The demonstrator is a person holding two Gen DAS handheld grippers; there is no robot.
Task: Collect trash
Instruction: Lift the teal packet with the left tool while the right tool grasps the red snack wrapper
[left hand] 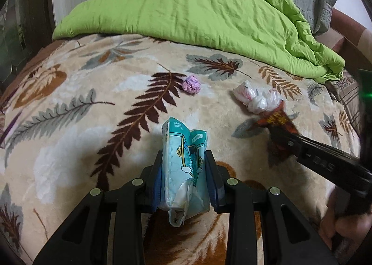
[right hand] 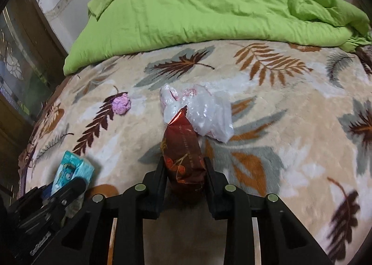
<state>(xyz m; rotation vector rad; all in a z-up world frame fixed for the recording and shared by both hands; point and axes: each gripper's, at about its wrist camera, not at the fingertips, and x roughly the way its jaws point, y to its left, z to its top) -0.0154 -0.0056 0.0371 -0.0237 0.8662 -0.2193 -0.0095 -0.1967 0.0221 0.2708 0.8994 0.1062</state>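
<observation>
My left gripper (left hand: 183, 160) is shut on a light blue tissue pack (left hand: 183, 148), which stands up between its pads above the blanket. The same blue tissue pack (right hand: 72, 169) shows at the lower left of the right wrist view, in the left gripper (right hand: 65, 186). My right gripper (right hand: 183, 165) is shut on a dark red snack wrapper (right hand: 183, 148); the red wrapper (left hand: 276, 118) and right gripper (left hand: 282, 135) also show at the right of the left wrist view. A crumpled clear plastic bag (right hand: 202, 111) lies just beyond the wrapper. A pink paper ball (right hand: 121, 103) lies to its left.
Everything lies on a bed with a cream leaf-patterned blanket (right hand: 290, 125). A bunched lime-green duvet (right hand: 197, 2) covers the far half. A wooden frame and glass door (right hand: 21, 56) stand at the left bed edge. A hand (left hand: 344, 223) holds the right gripper.
</observation>
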